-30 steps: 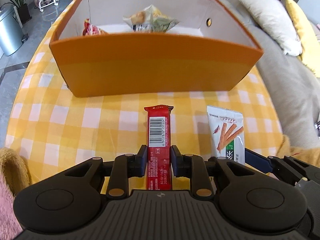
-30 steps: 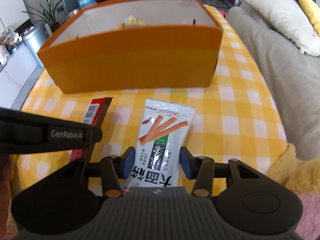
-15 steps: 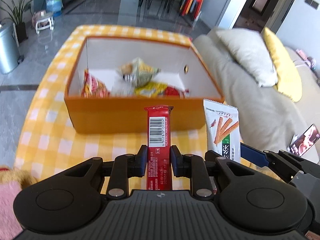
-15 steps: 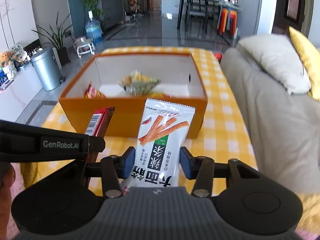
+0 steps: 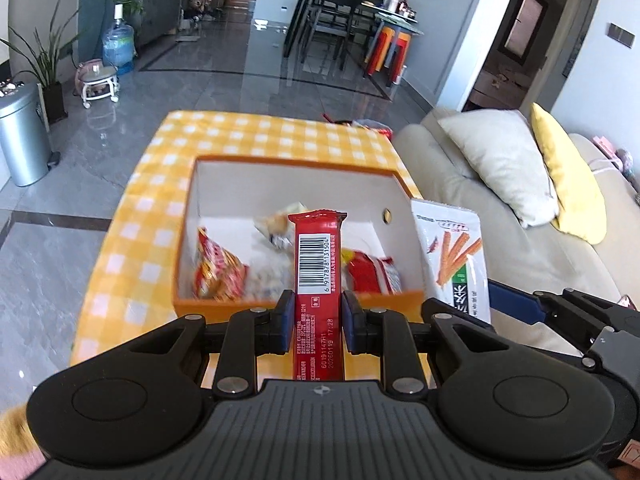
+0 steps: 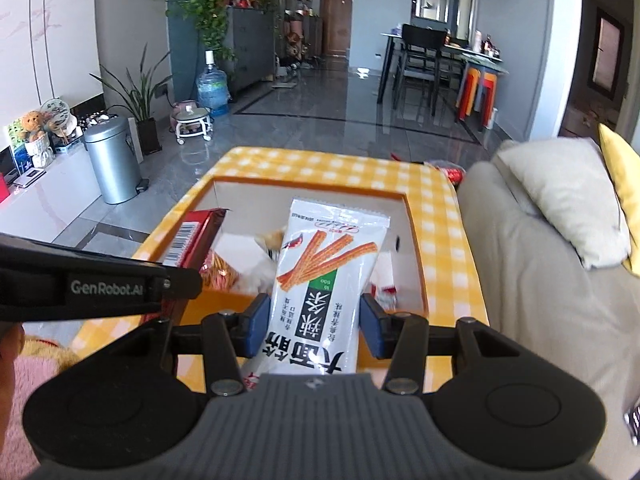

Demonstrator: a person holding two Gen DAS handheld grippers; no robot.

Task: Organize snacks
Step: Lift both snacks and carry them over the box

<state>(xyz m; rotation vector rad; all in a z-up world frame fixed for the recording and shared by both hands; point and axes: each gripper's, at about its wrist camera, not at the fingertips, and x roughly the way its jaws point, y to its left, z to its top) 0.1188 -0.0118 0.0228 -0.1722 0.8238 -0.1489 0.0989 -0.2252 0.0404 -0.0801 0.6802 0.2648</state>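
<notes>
My left gripper (image 5: 316, 322) is shut on a red snack bar (image 5: 318, 264) with a barcode, held high above the near wall of the orange box (image 5: 292, 160). My right gripper (image 6: 314, 322) is shut on a white snack packet (image 6: 328, 276) printed with orange sticks, also held above the box (image 6: 312, 186). The packet shows at the right of the left wrist view (image 5: 452, 256), and the red bar at the left of the right wrist view (image 6: 196, 236). The box holds several snack bags, red and yellow ones among them (image 5: 216, 272).
The box stands on a table with a yellow checked cloth (image 5: 256, 132). A grey sofa (image 5: 500, 248) with a white pillow (image 5: 500, 164) and a yellow cushion (image 5: 568, 176) runs along the right. A metal bin (image 5: 22, 132) stands on the floor at left.
Both grippers have risen from table level with their snacks. The views now look down into the box from above instead of at its front wall.
</notes>
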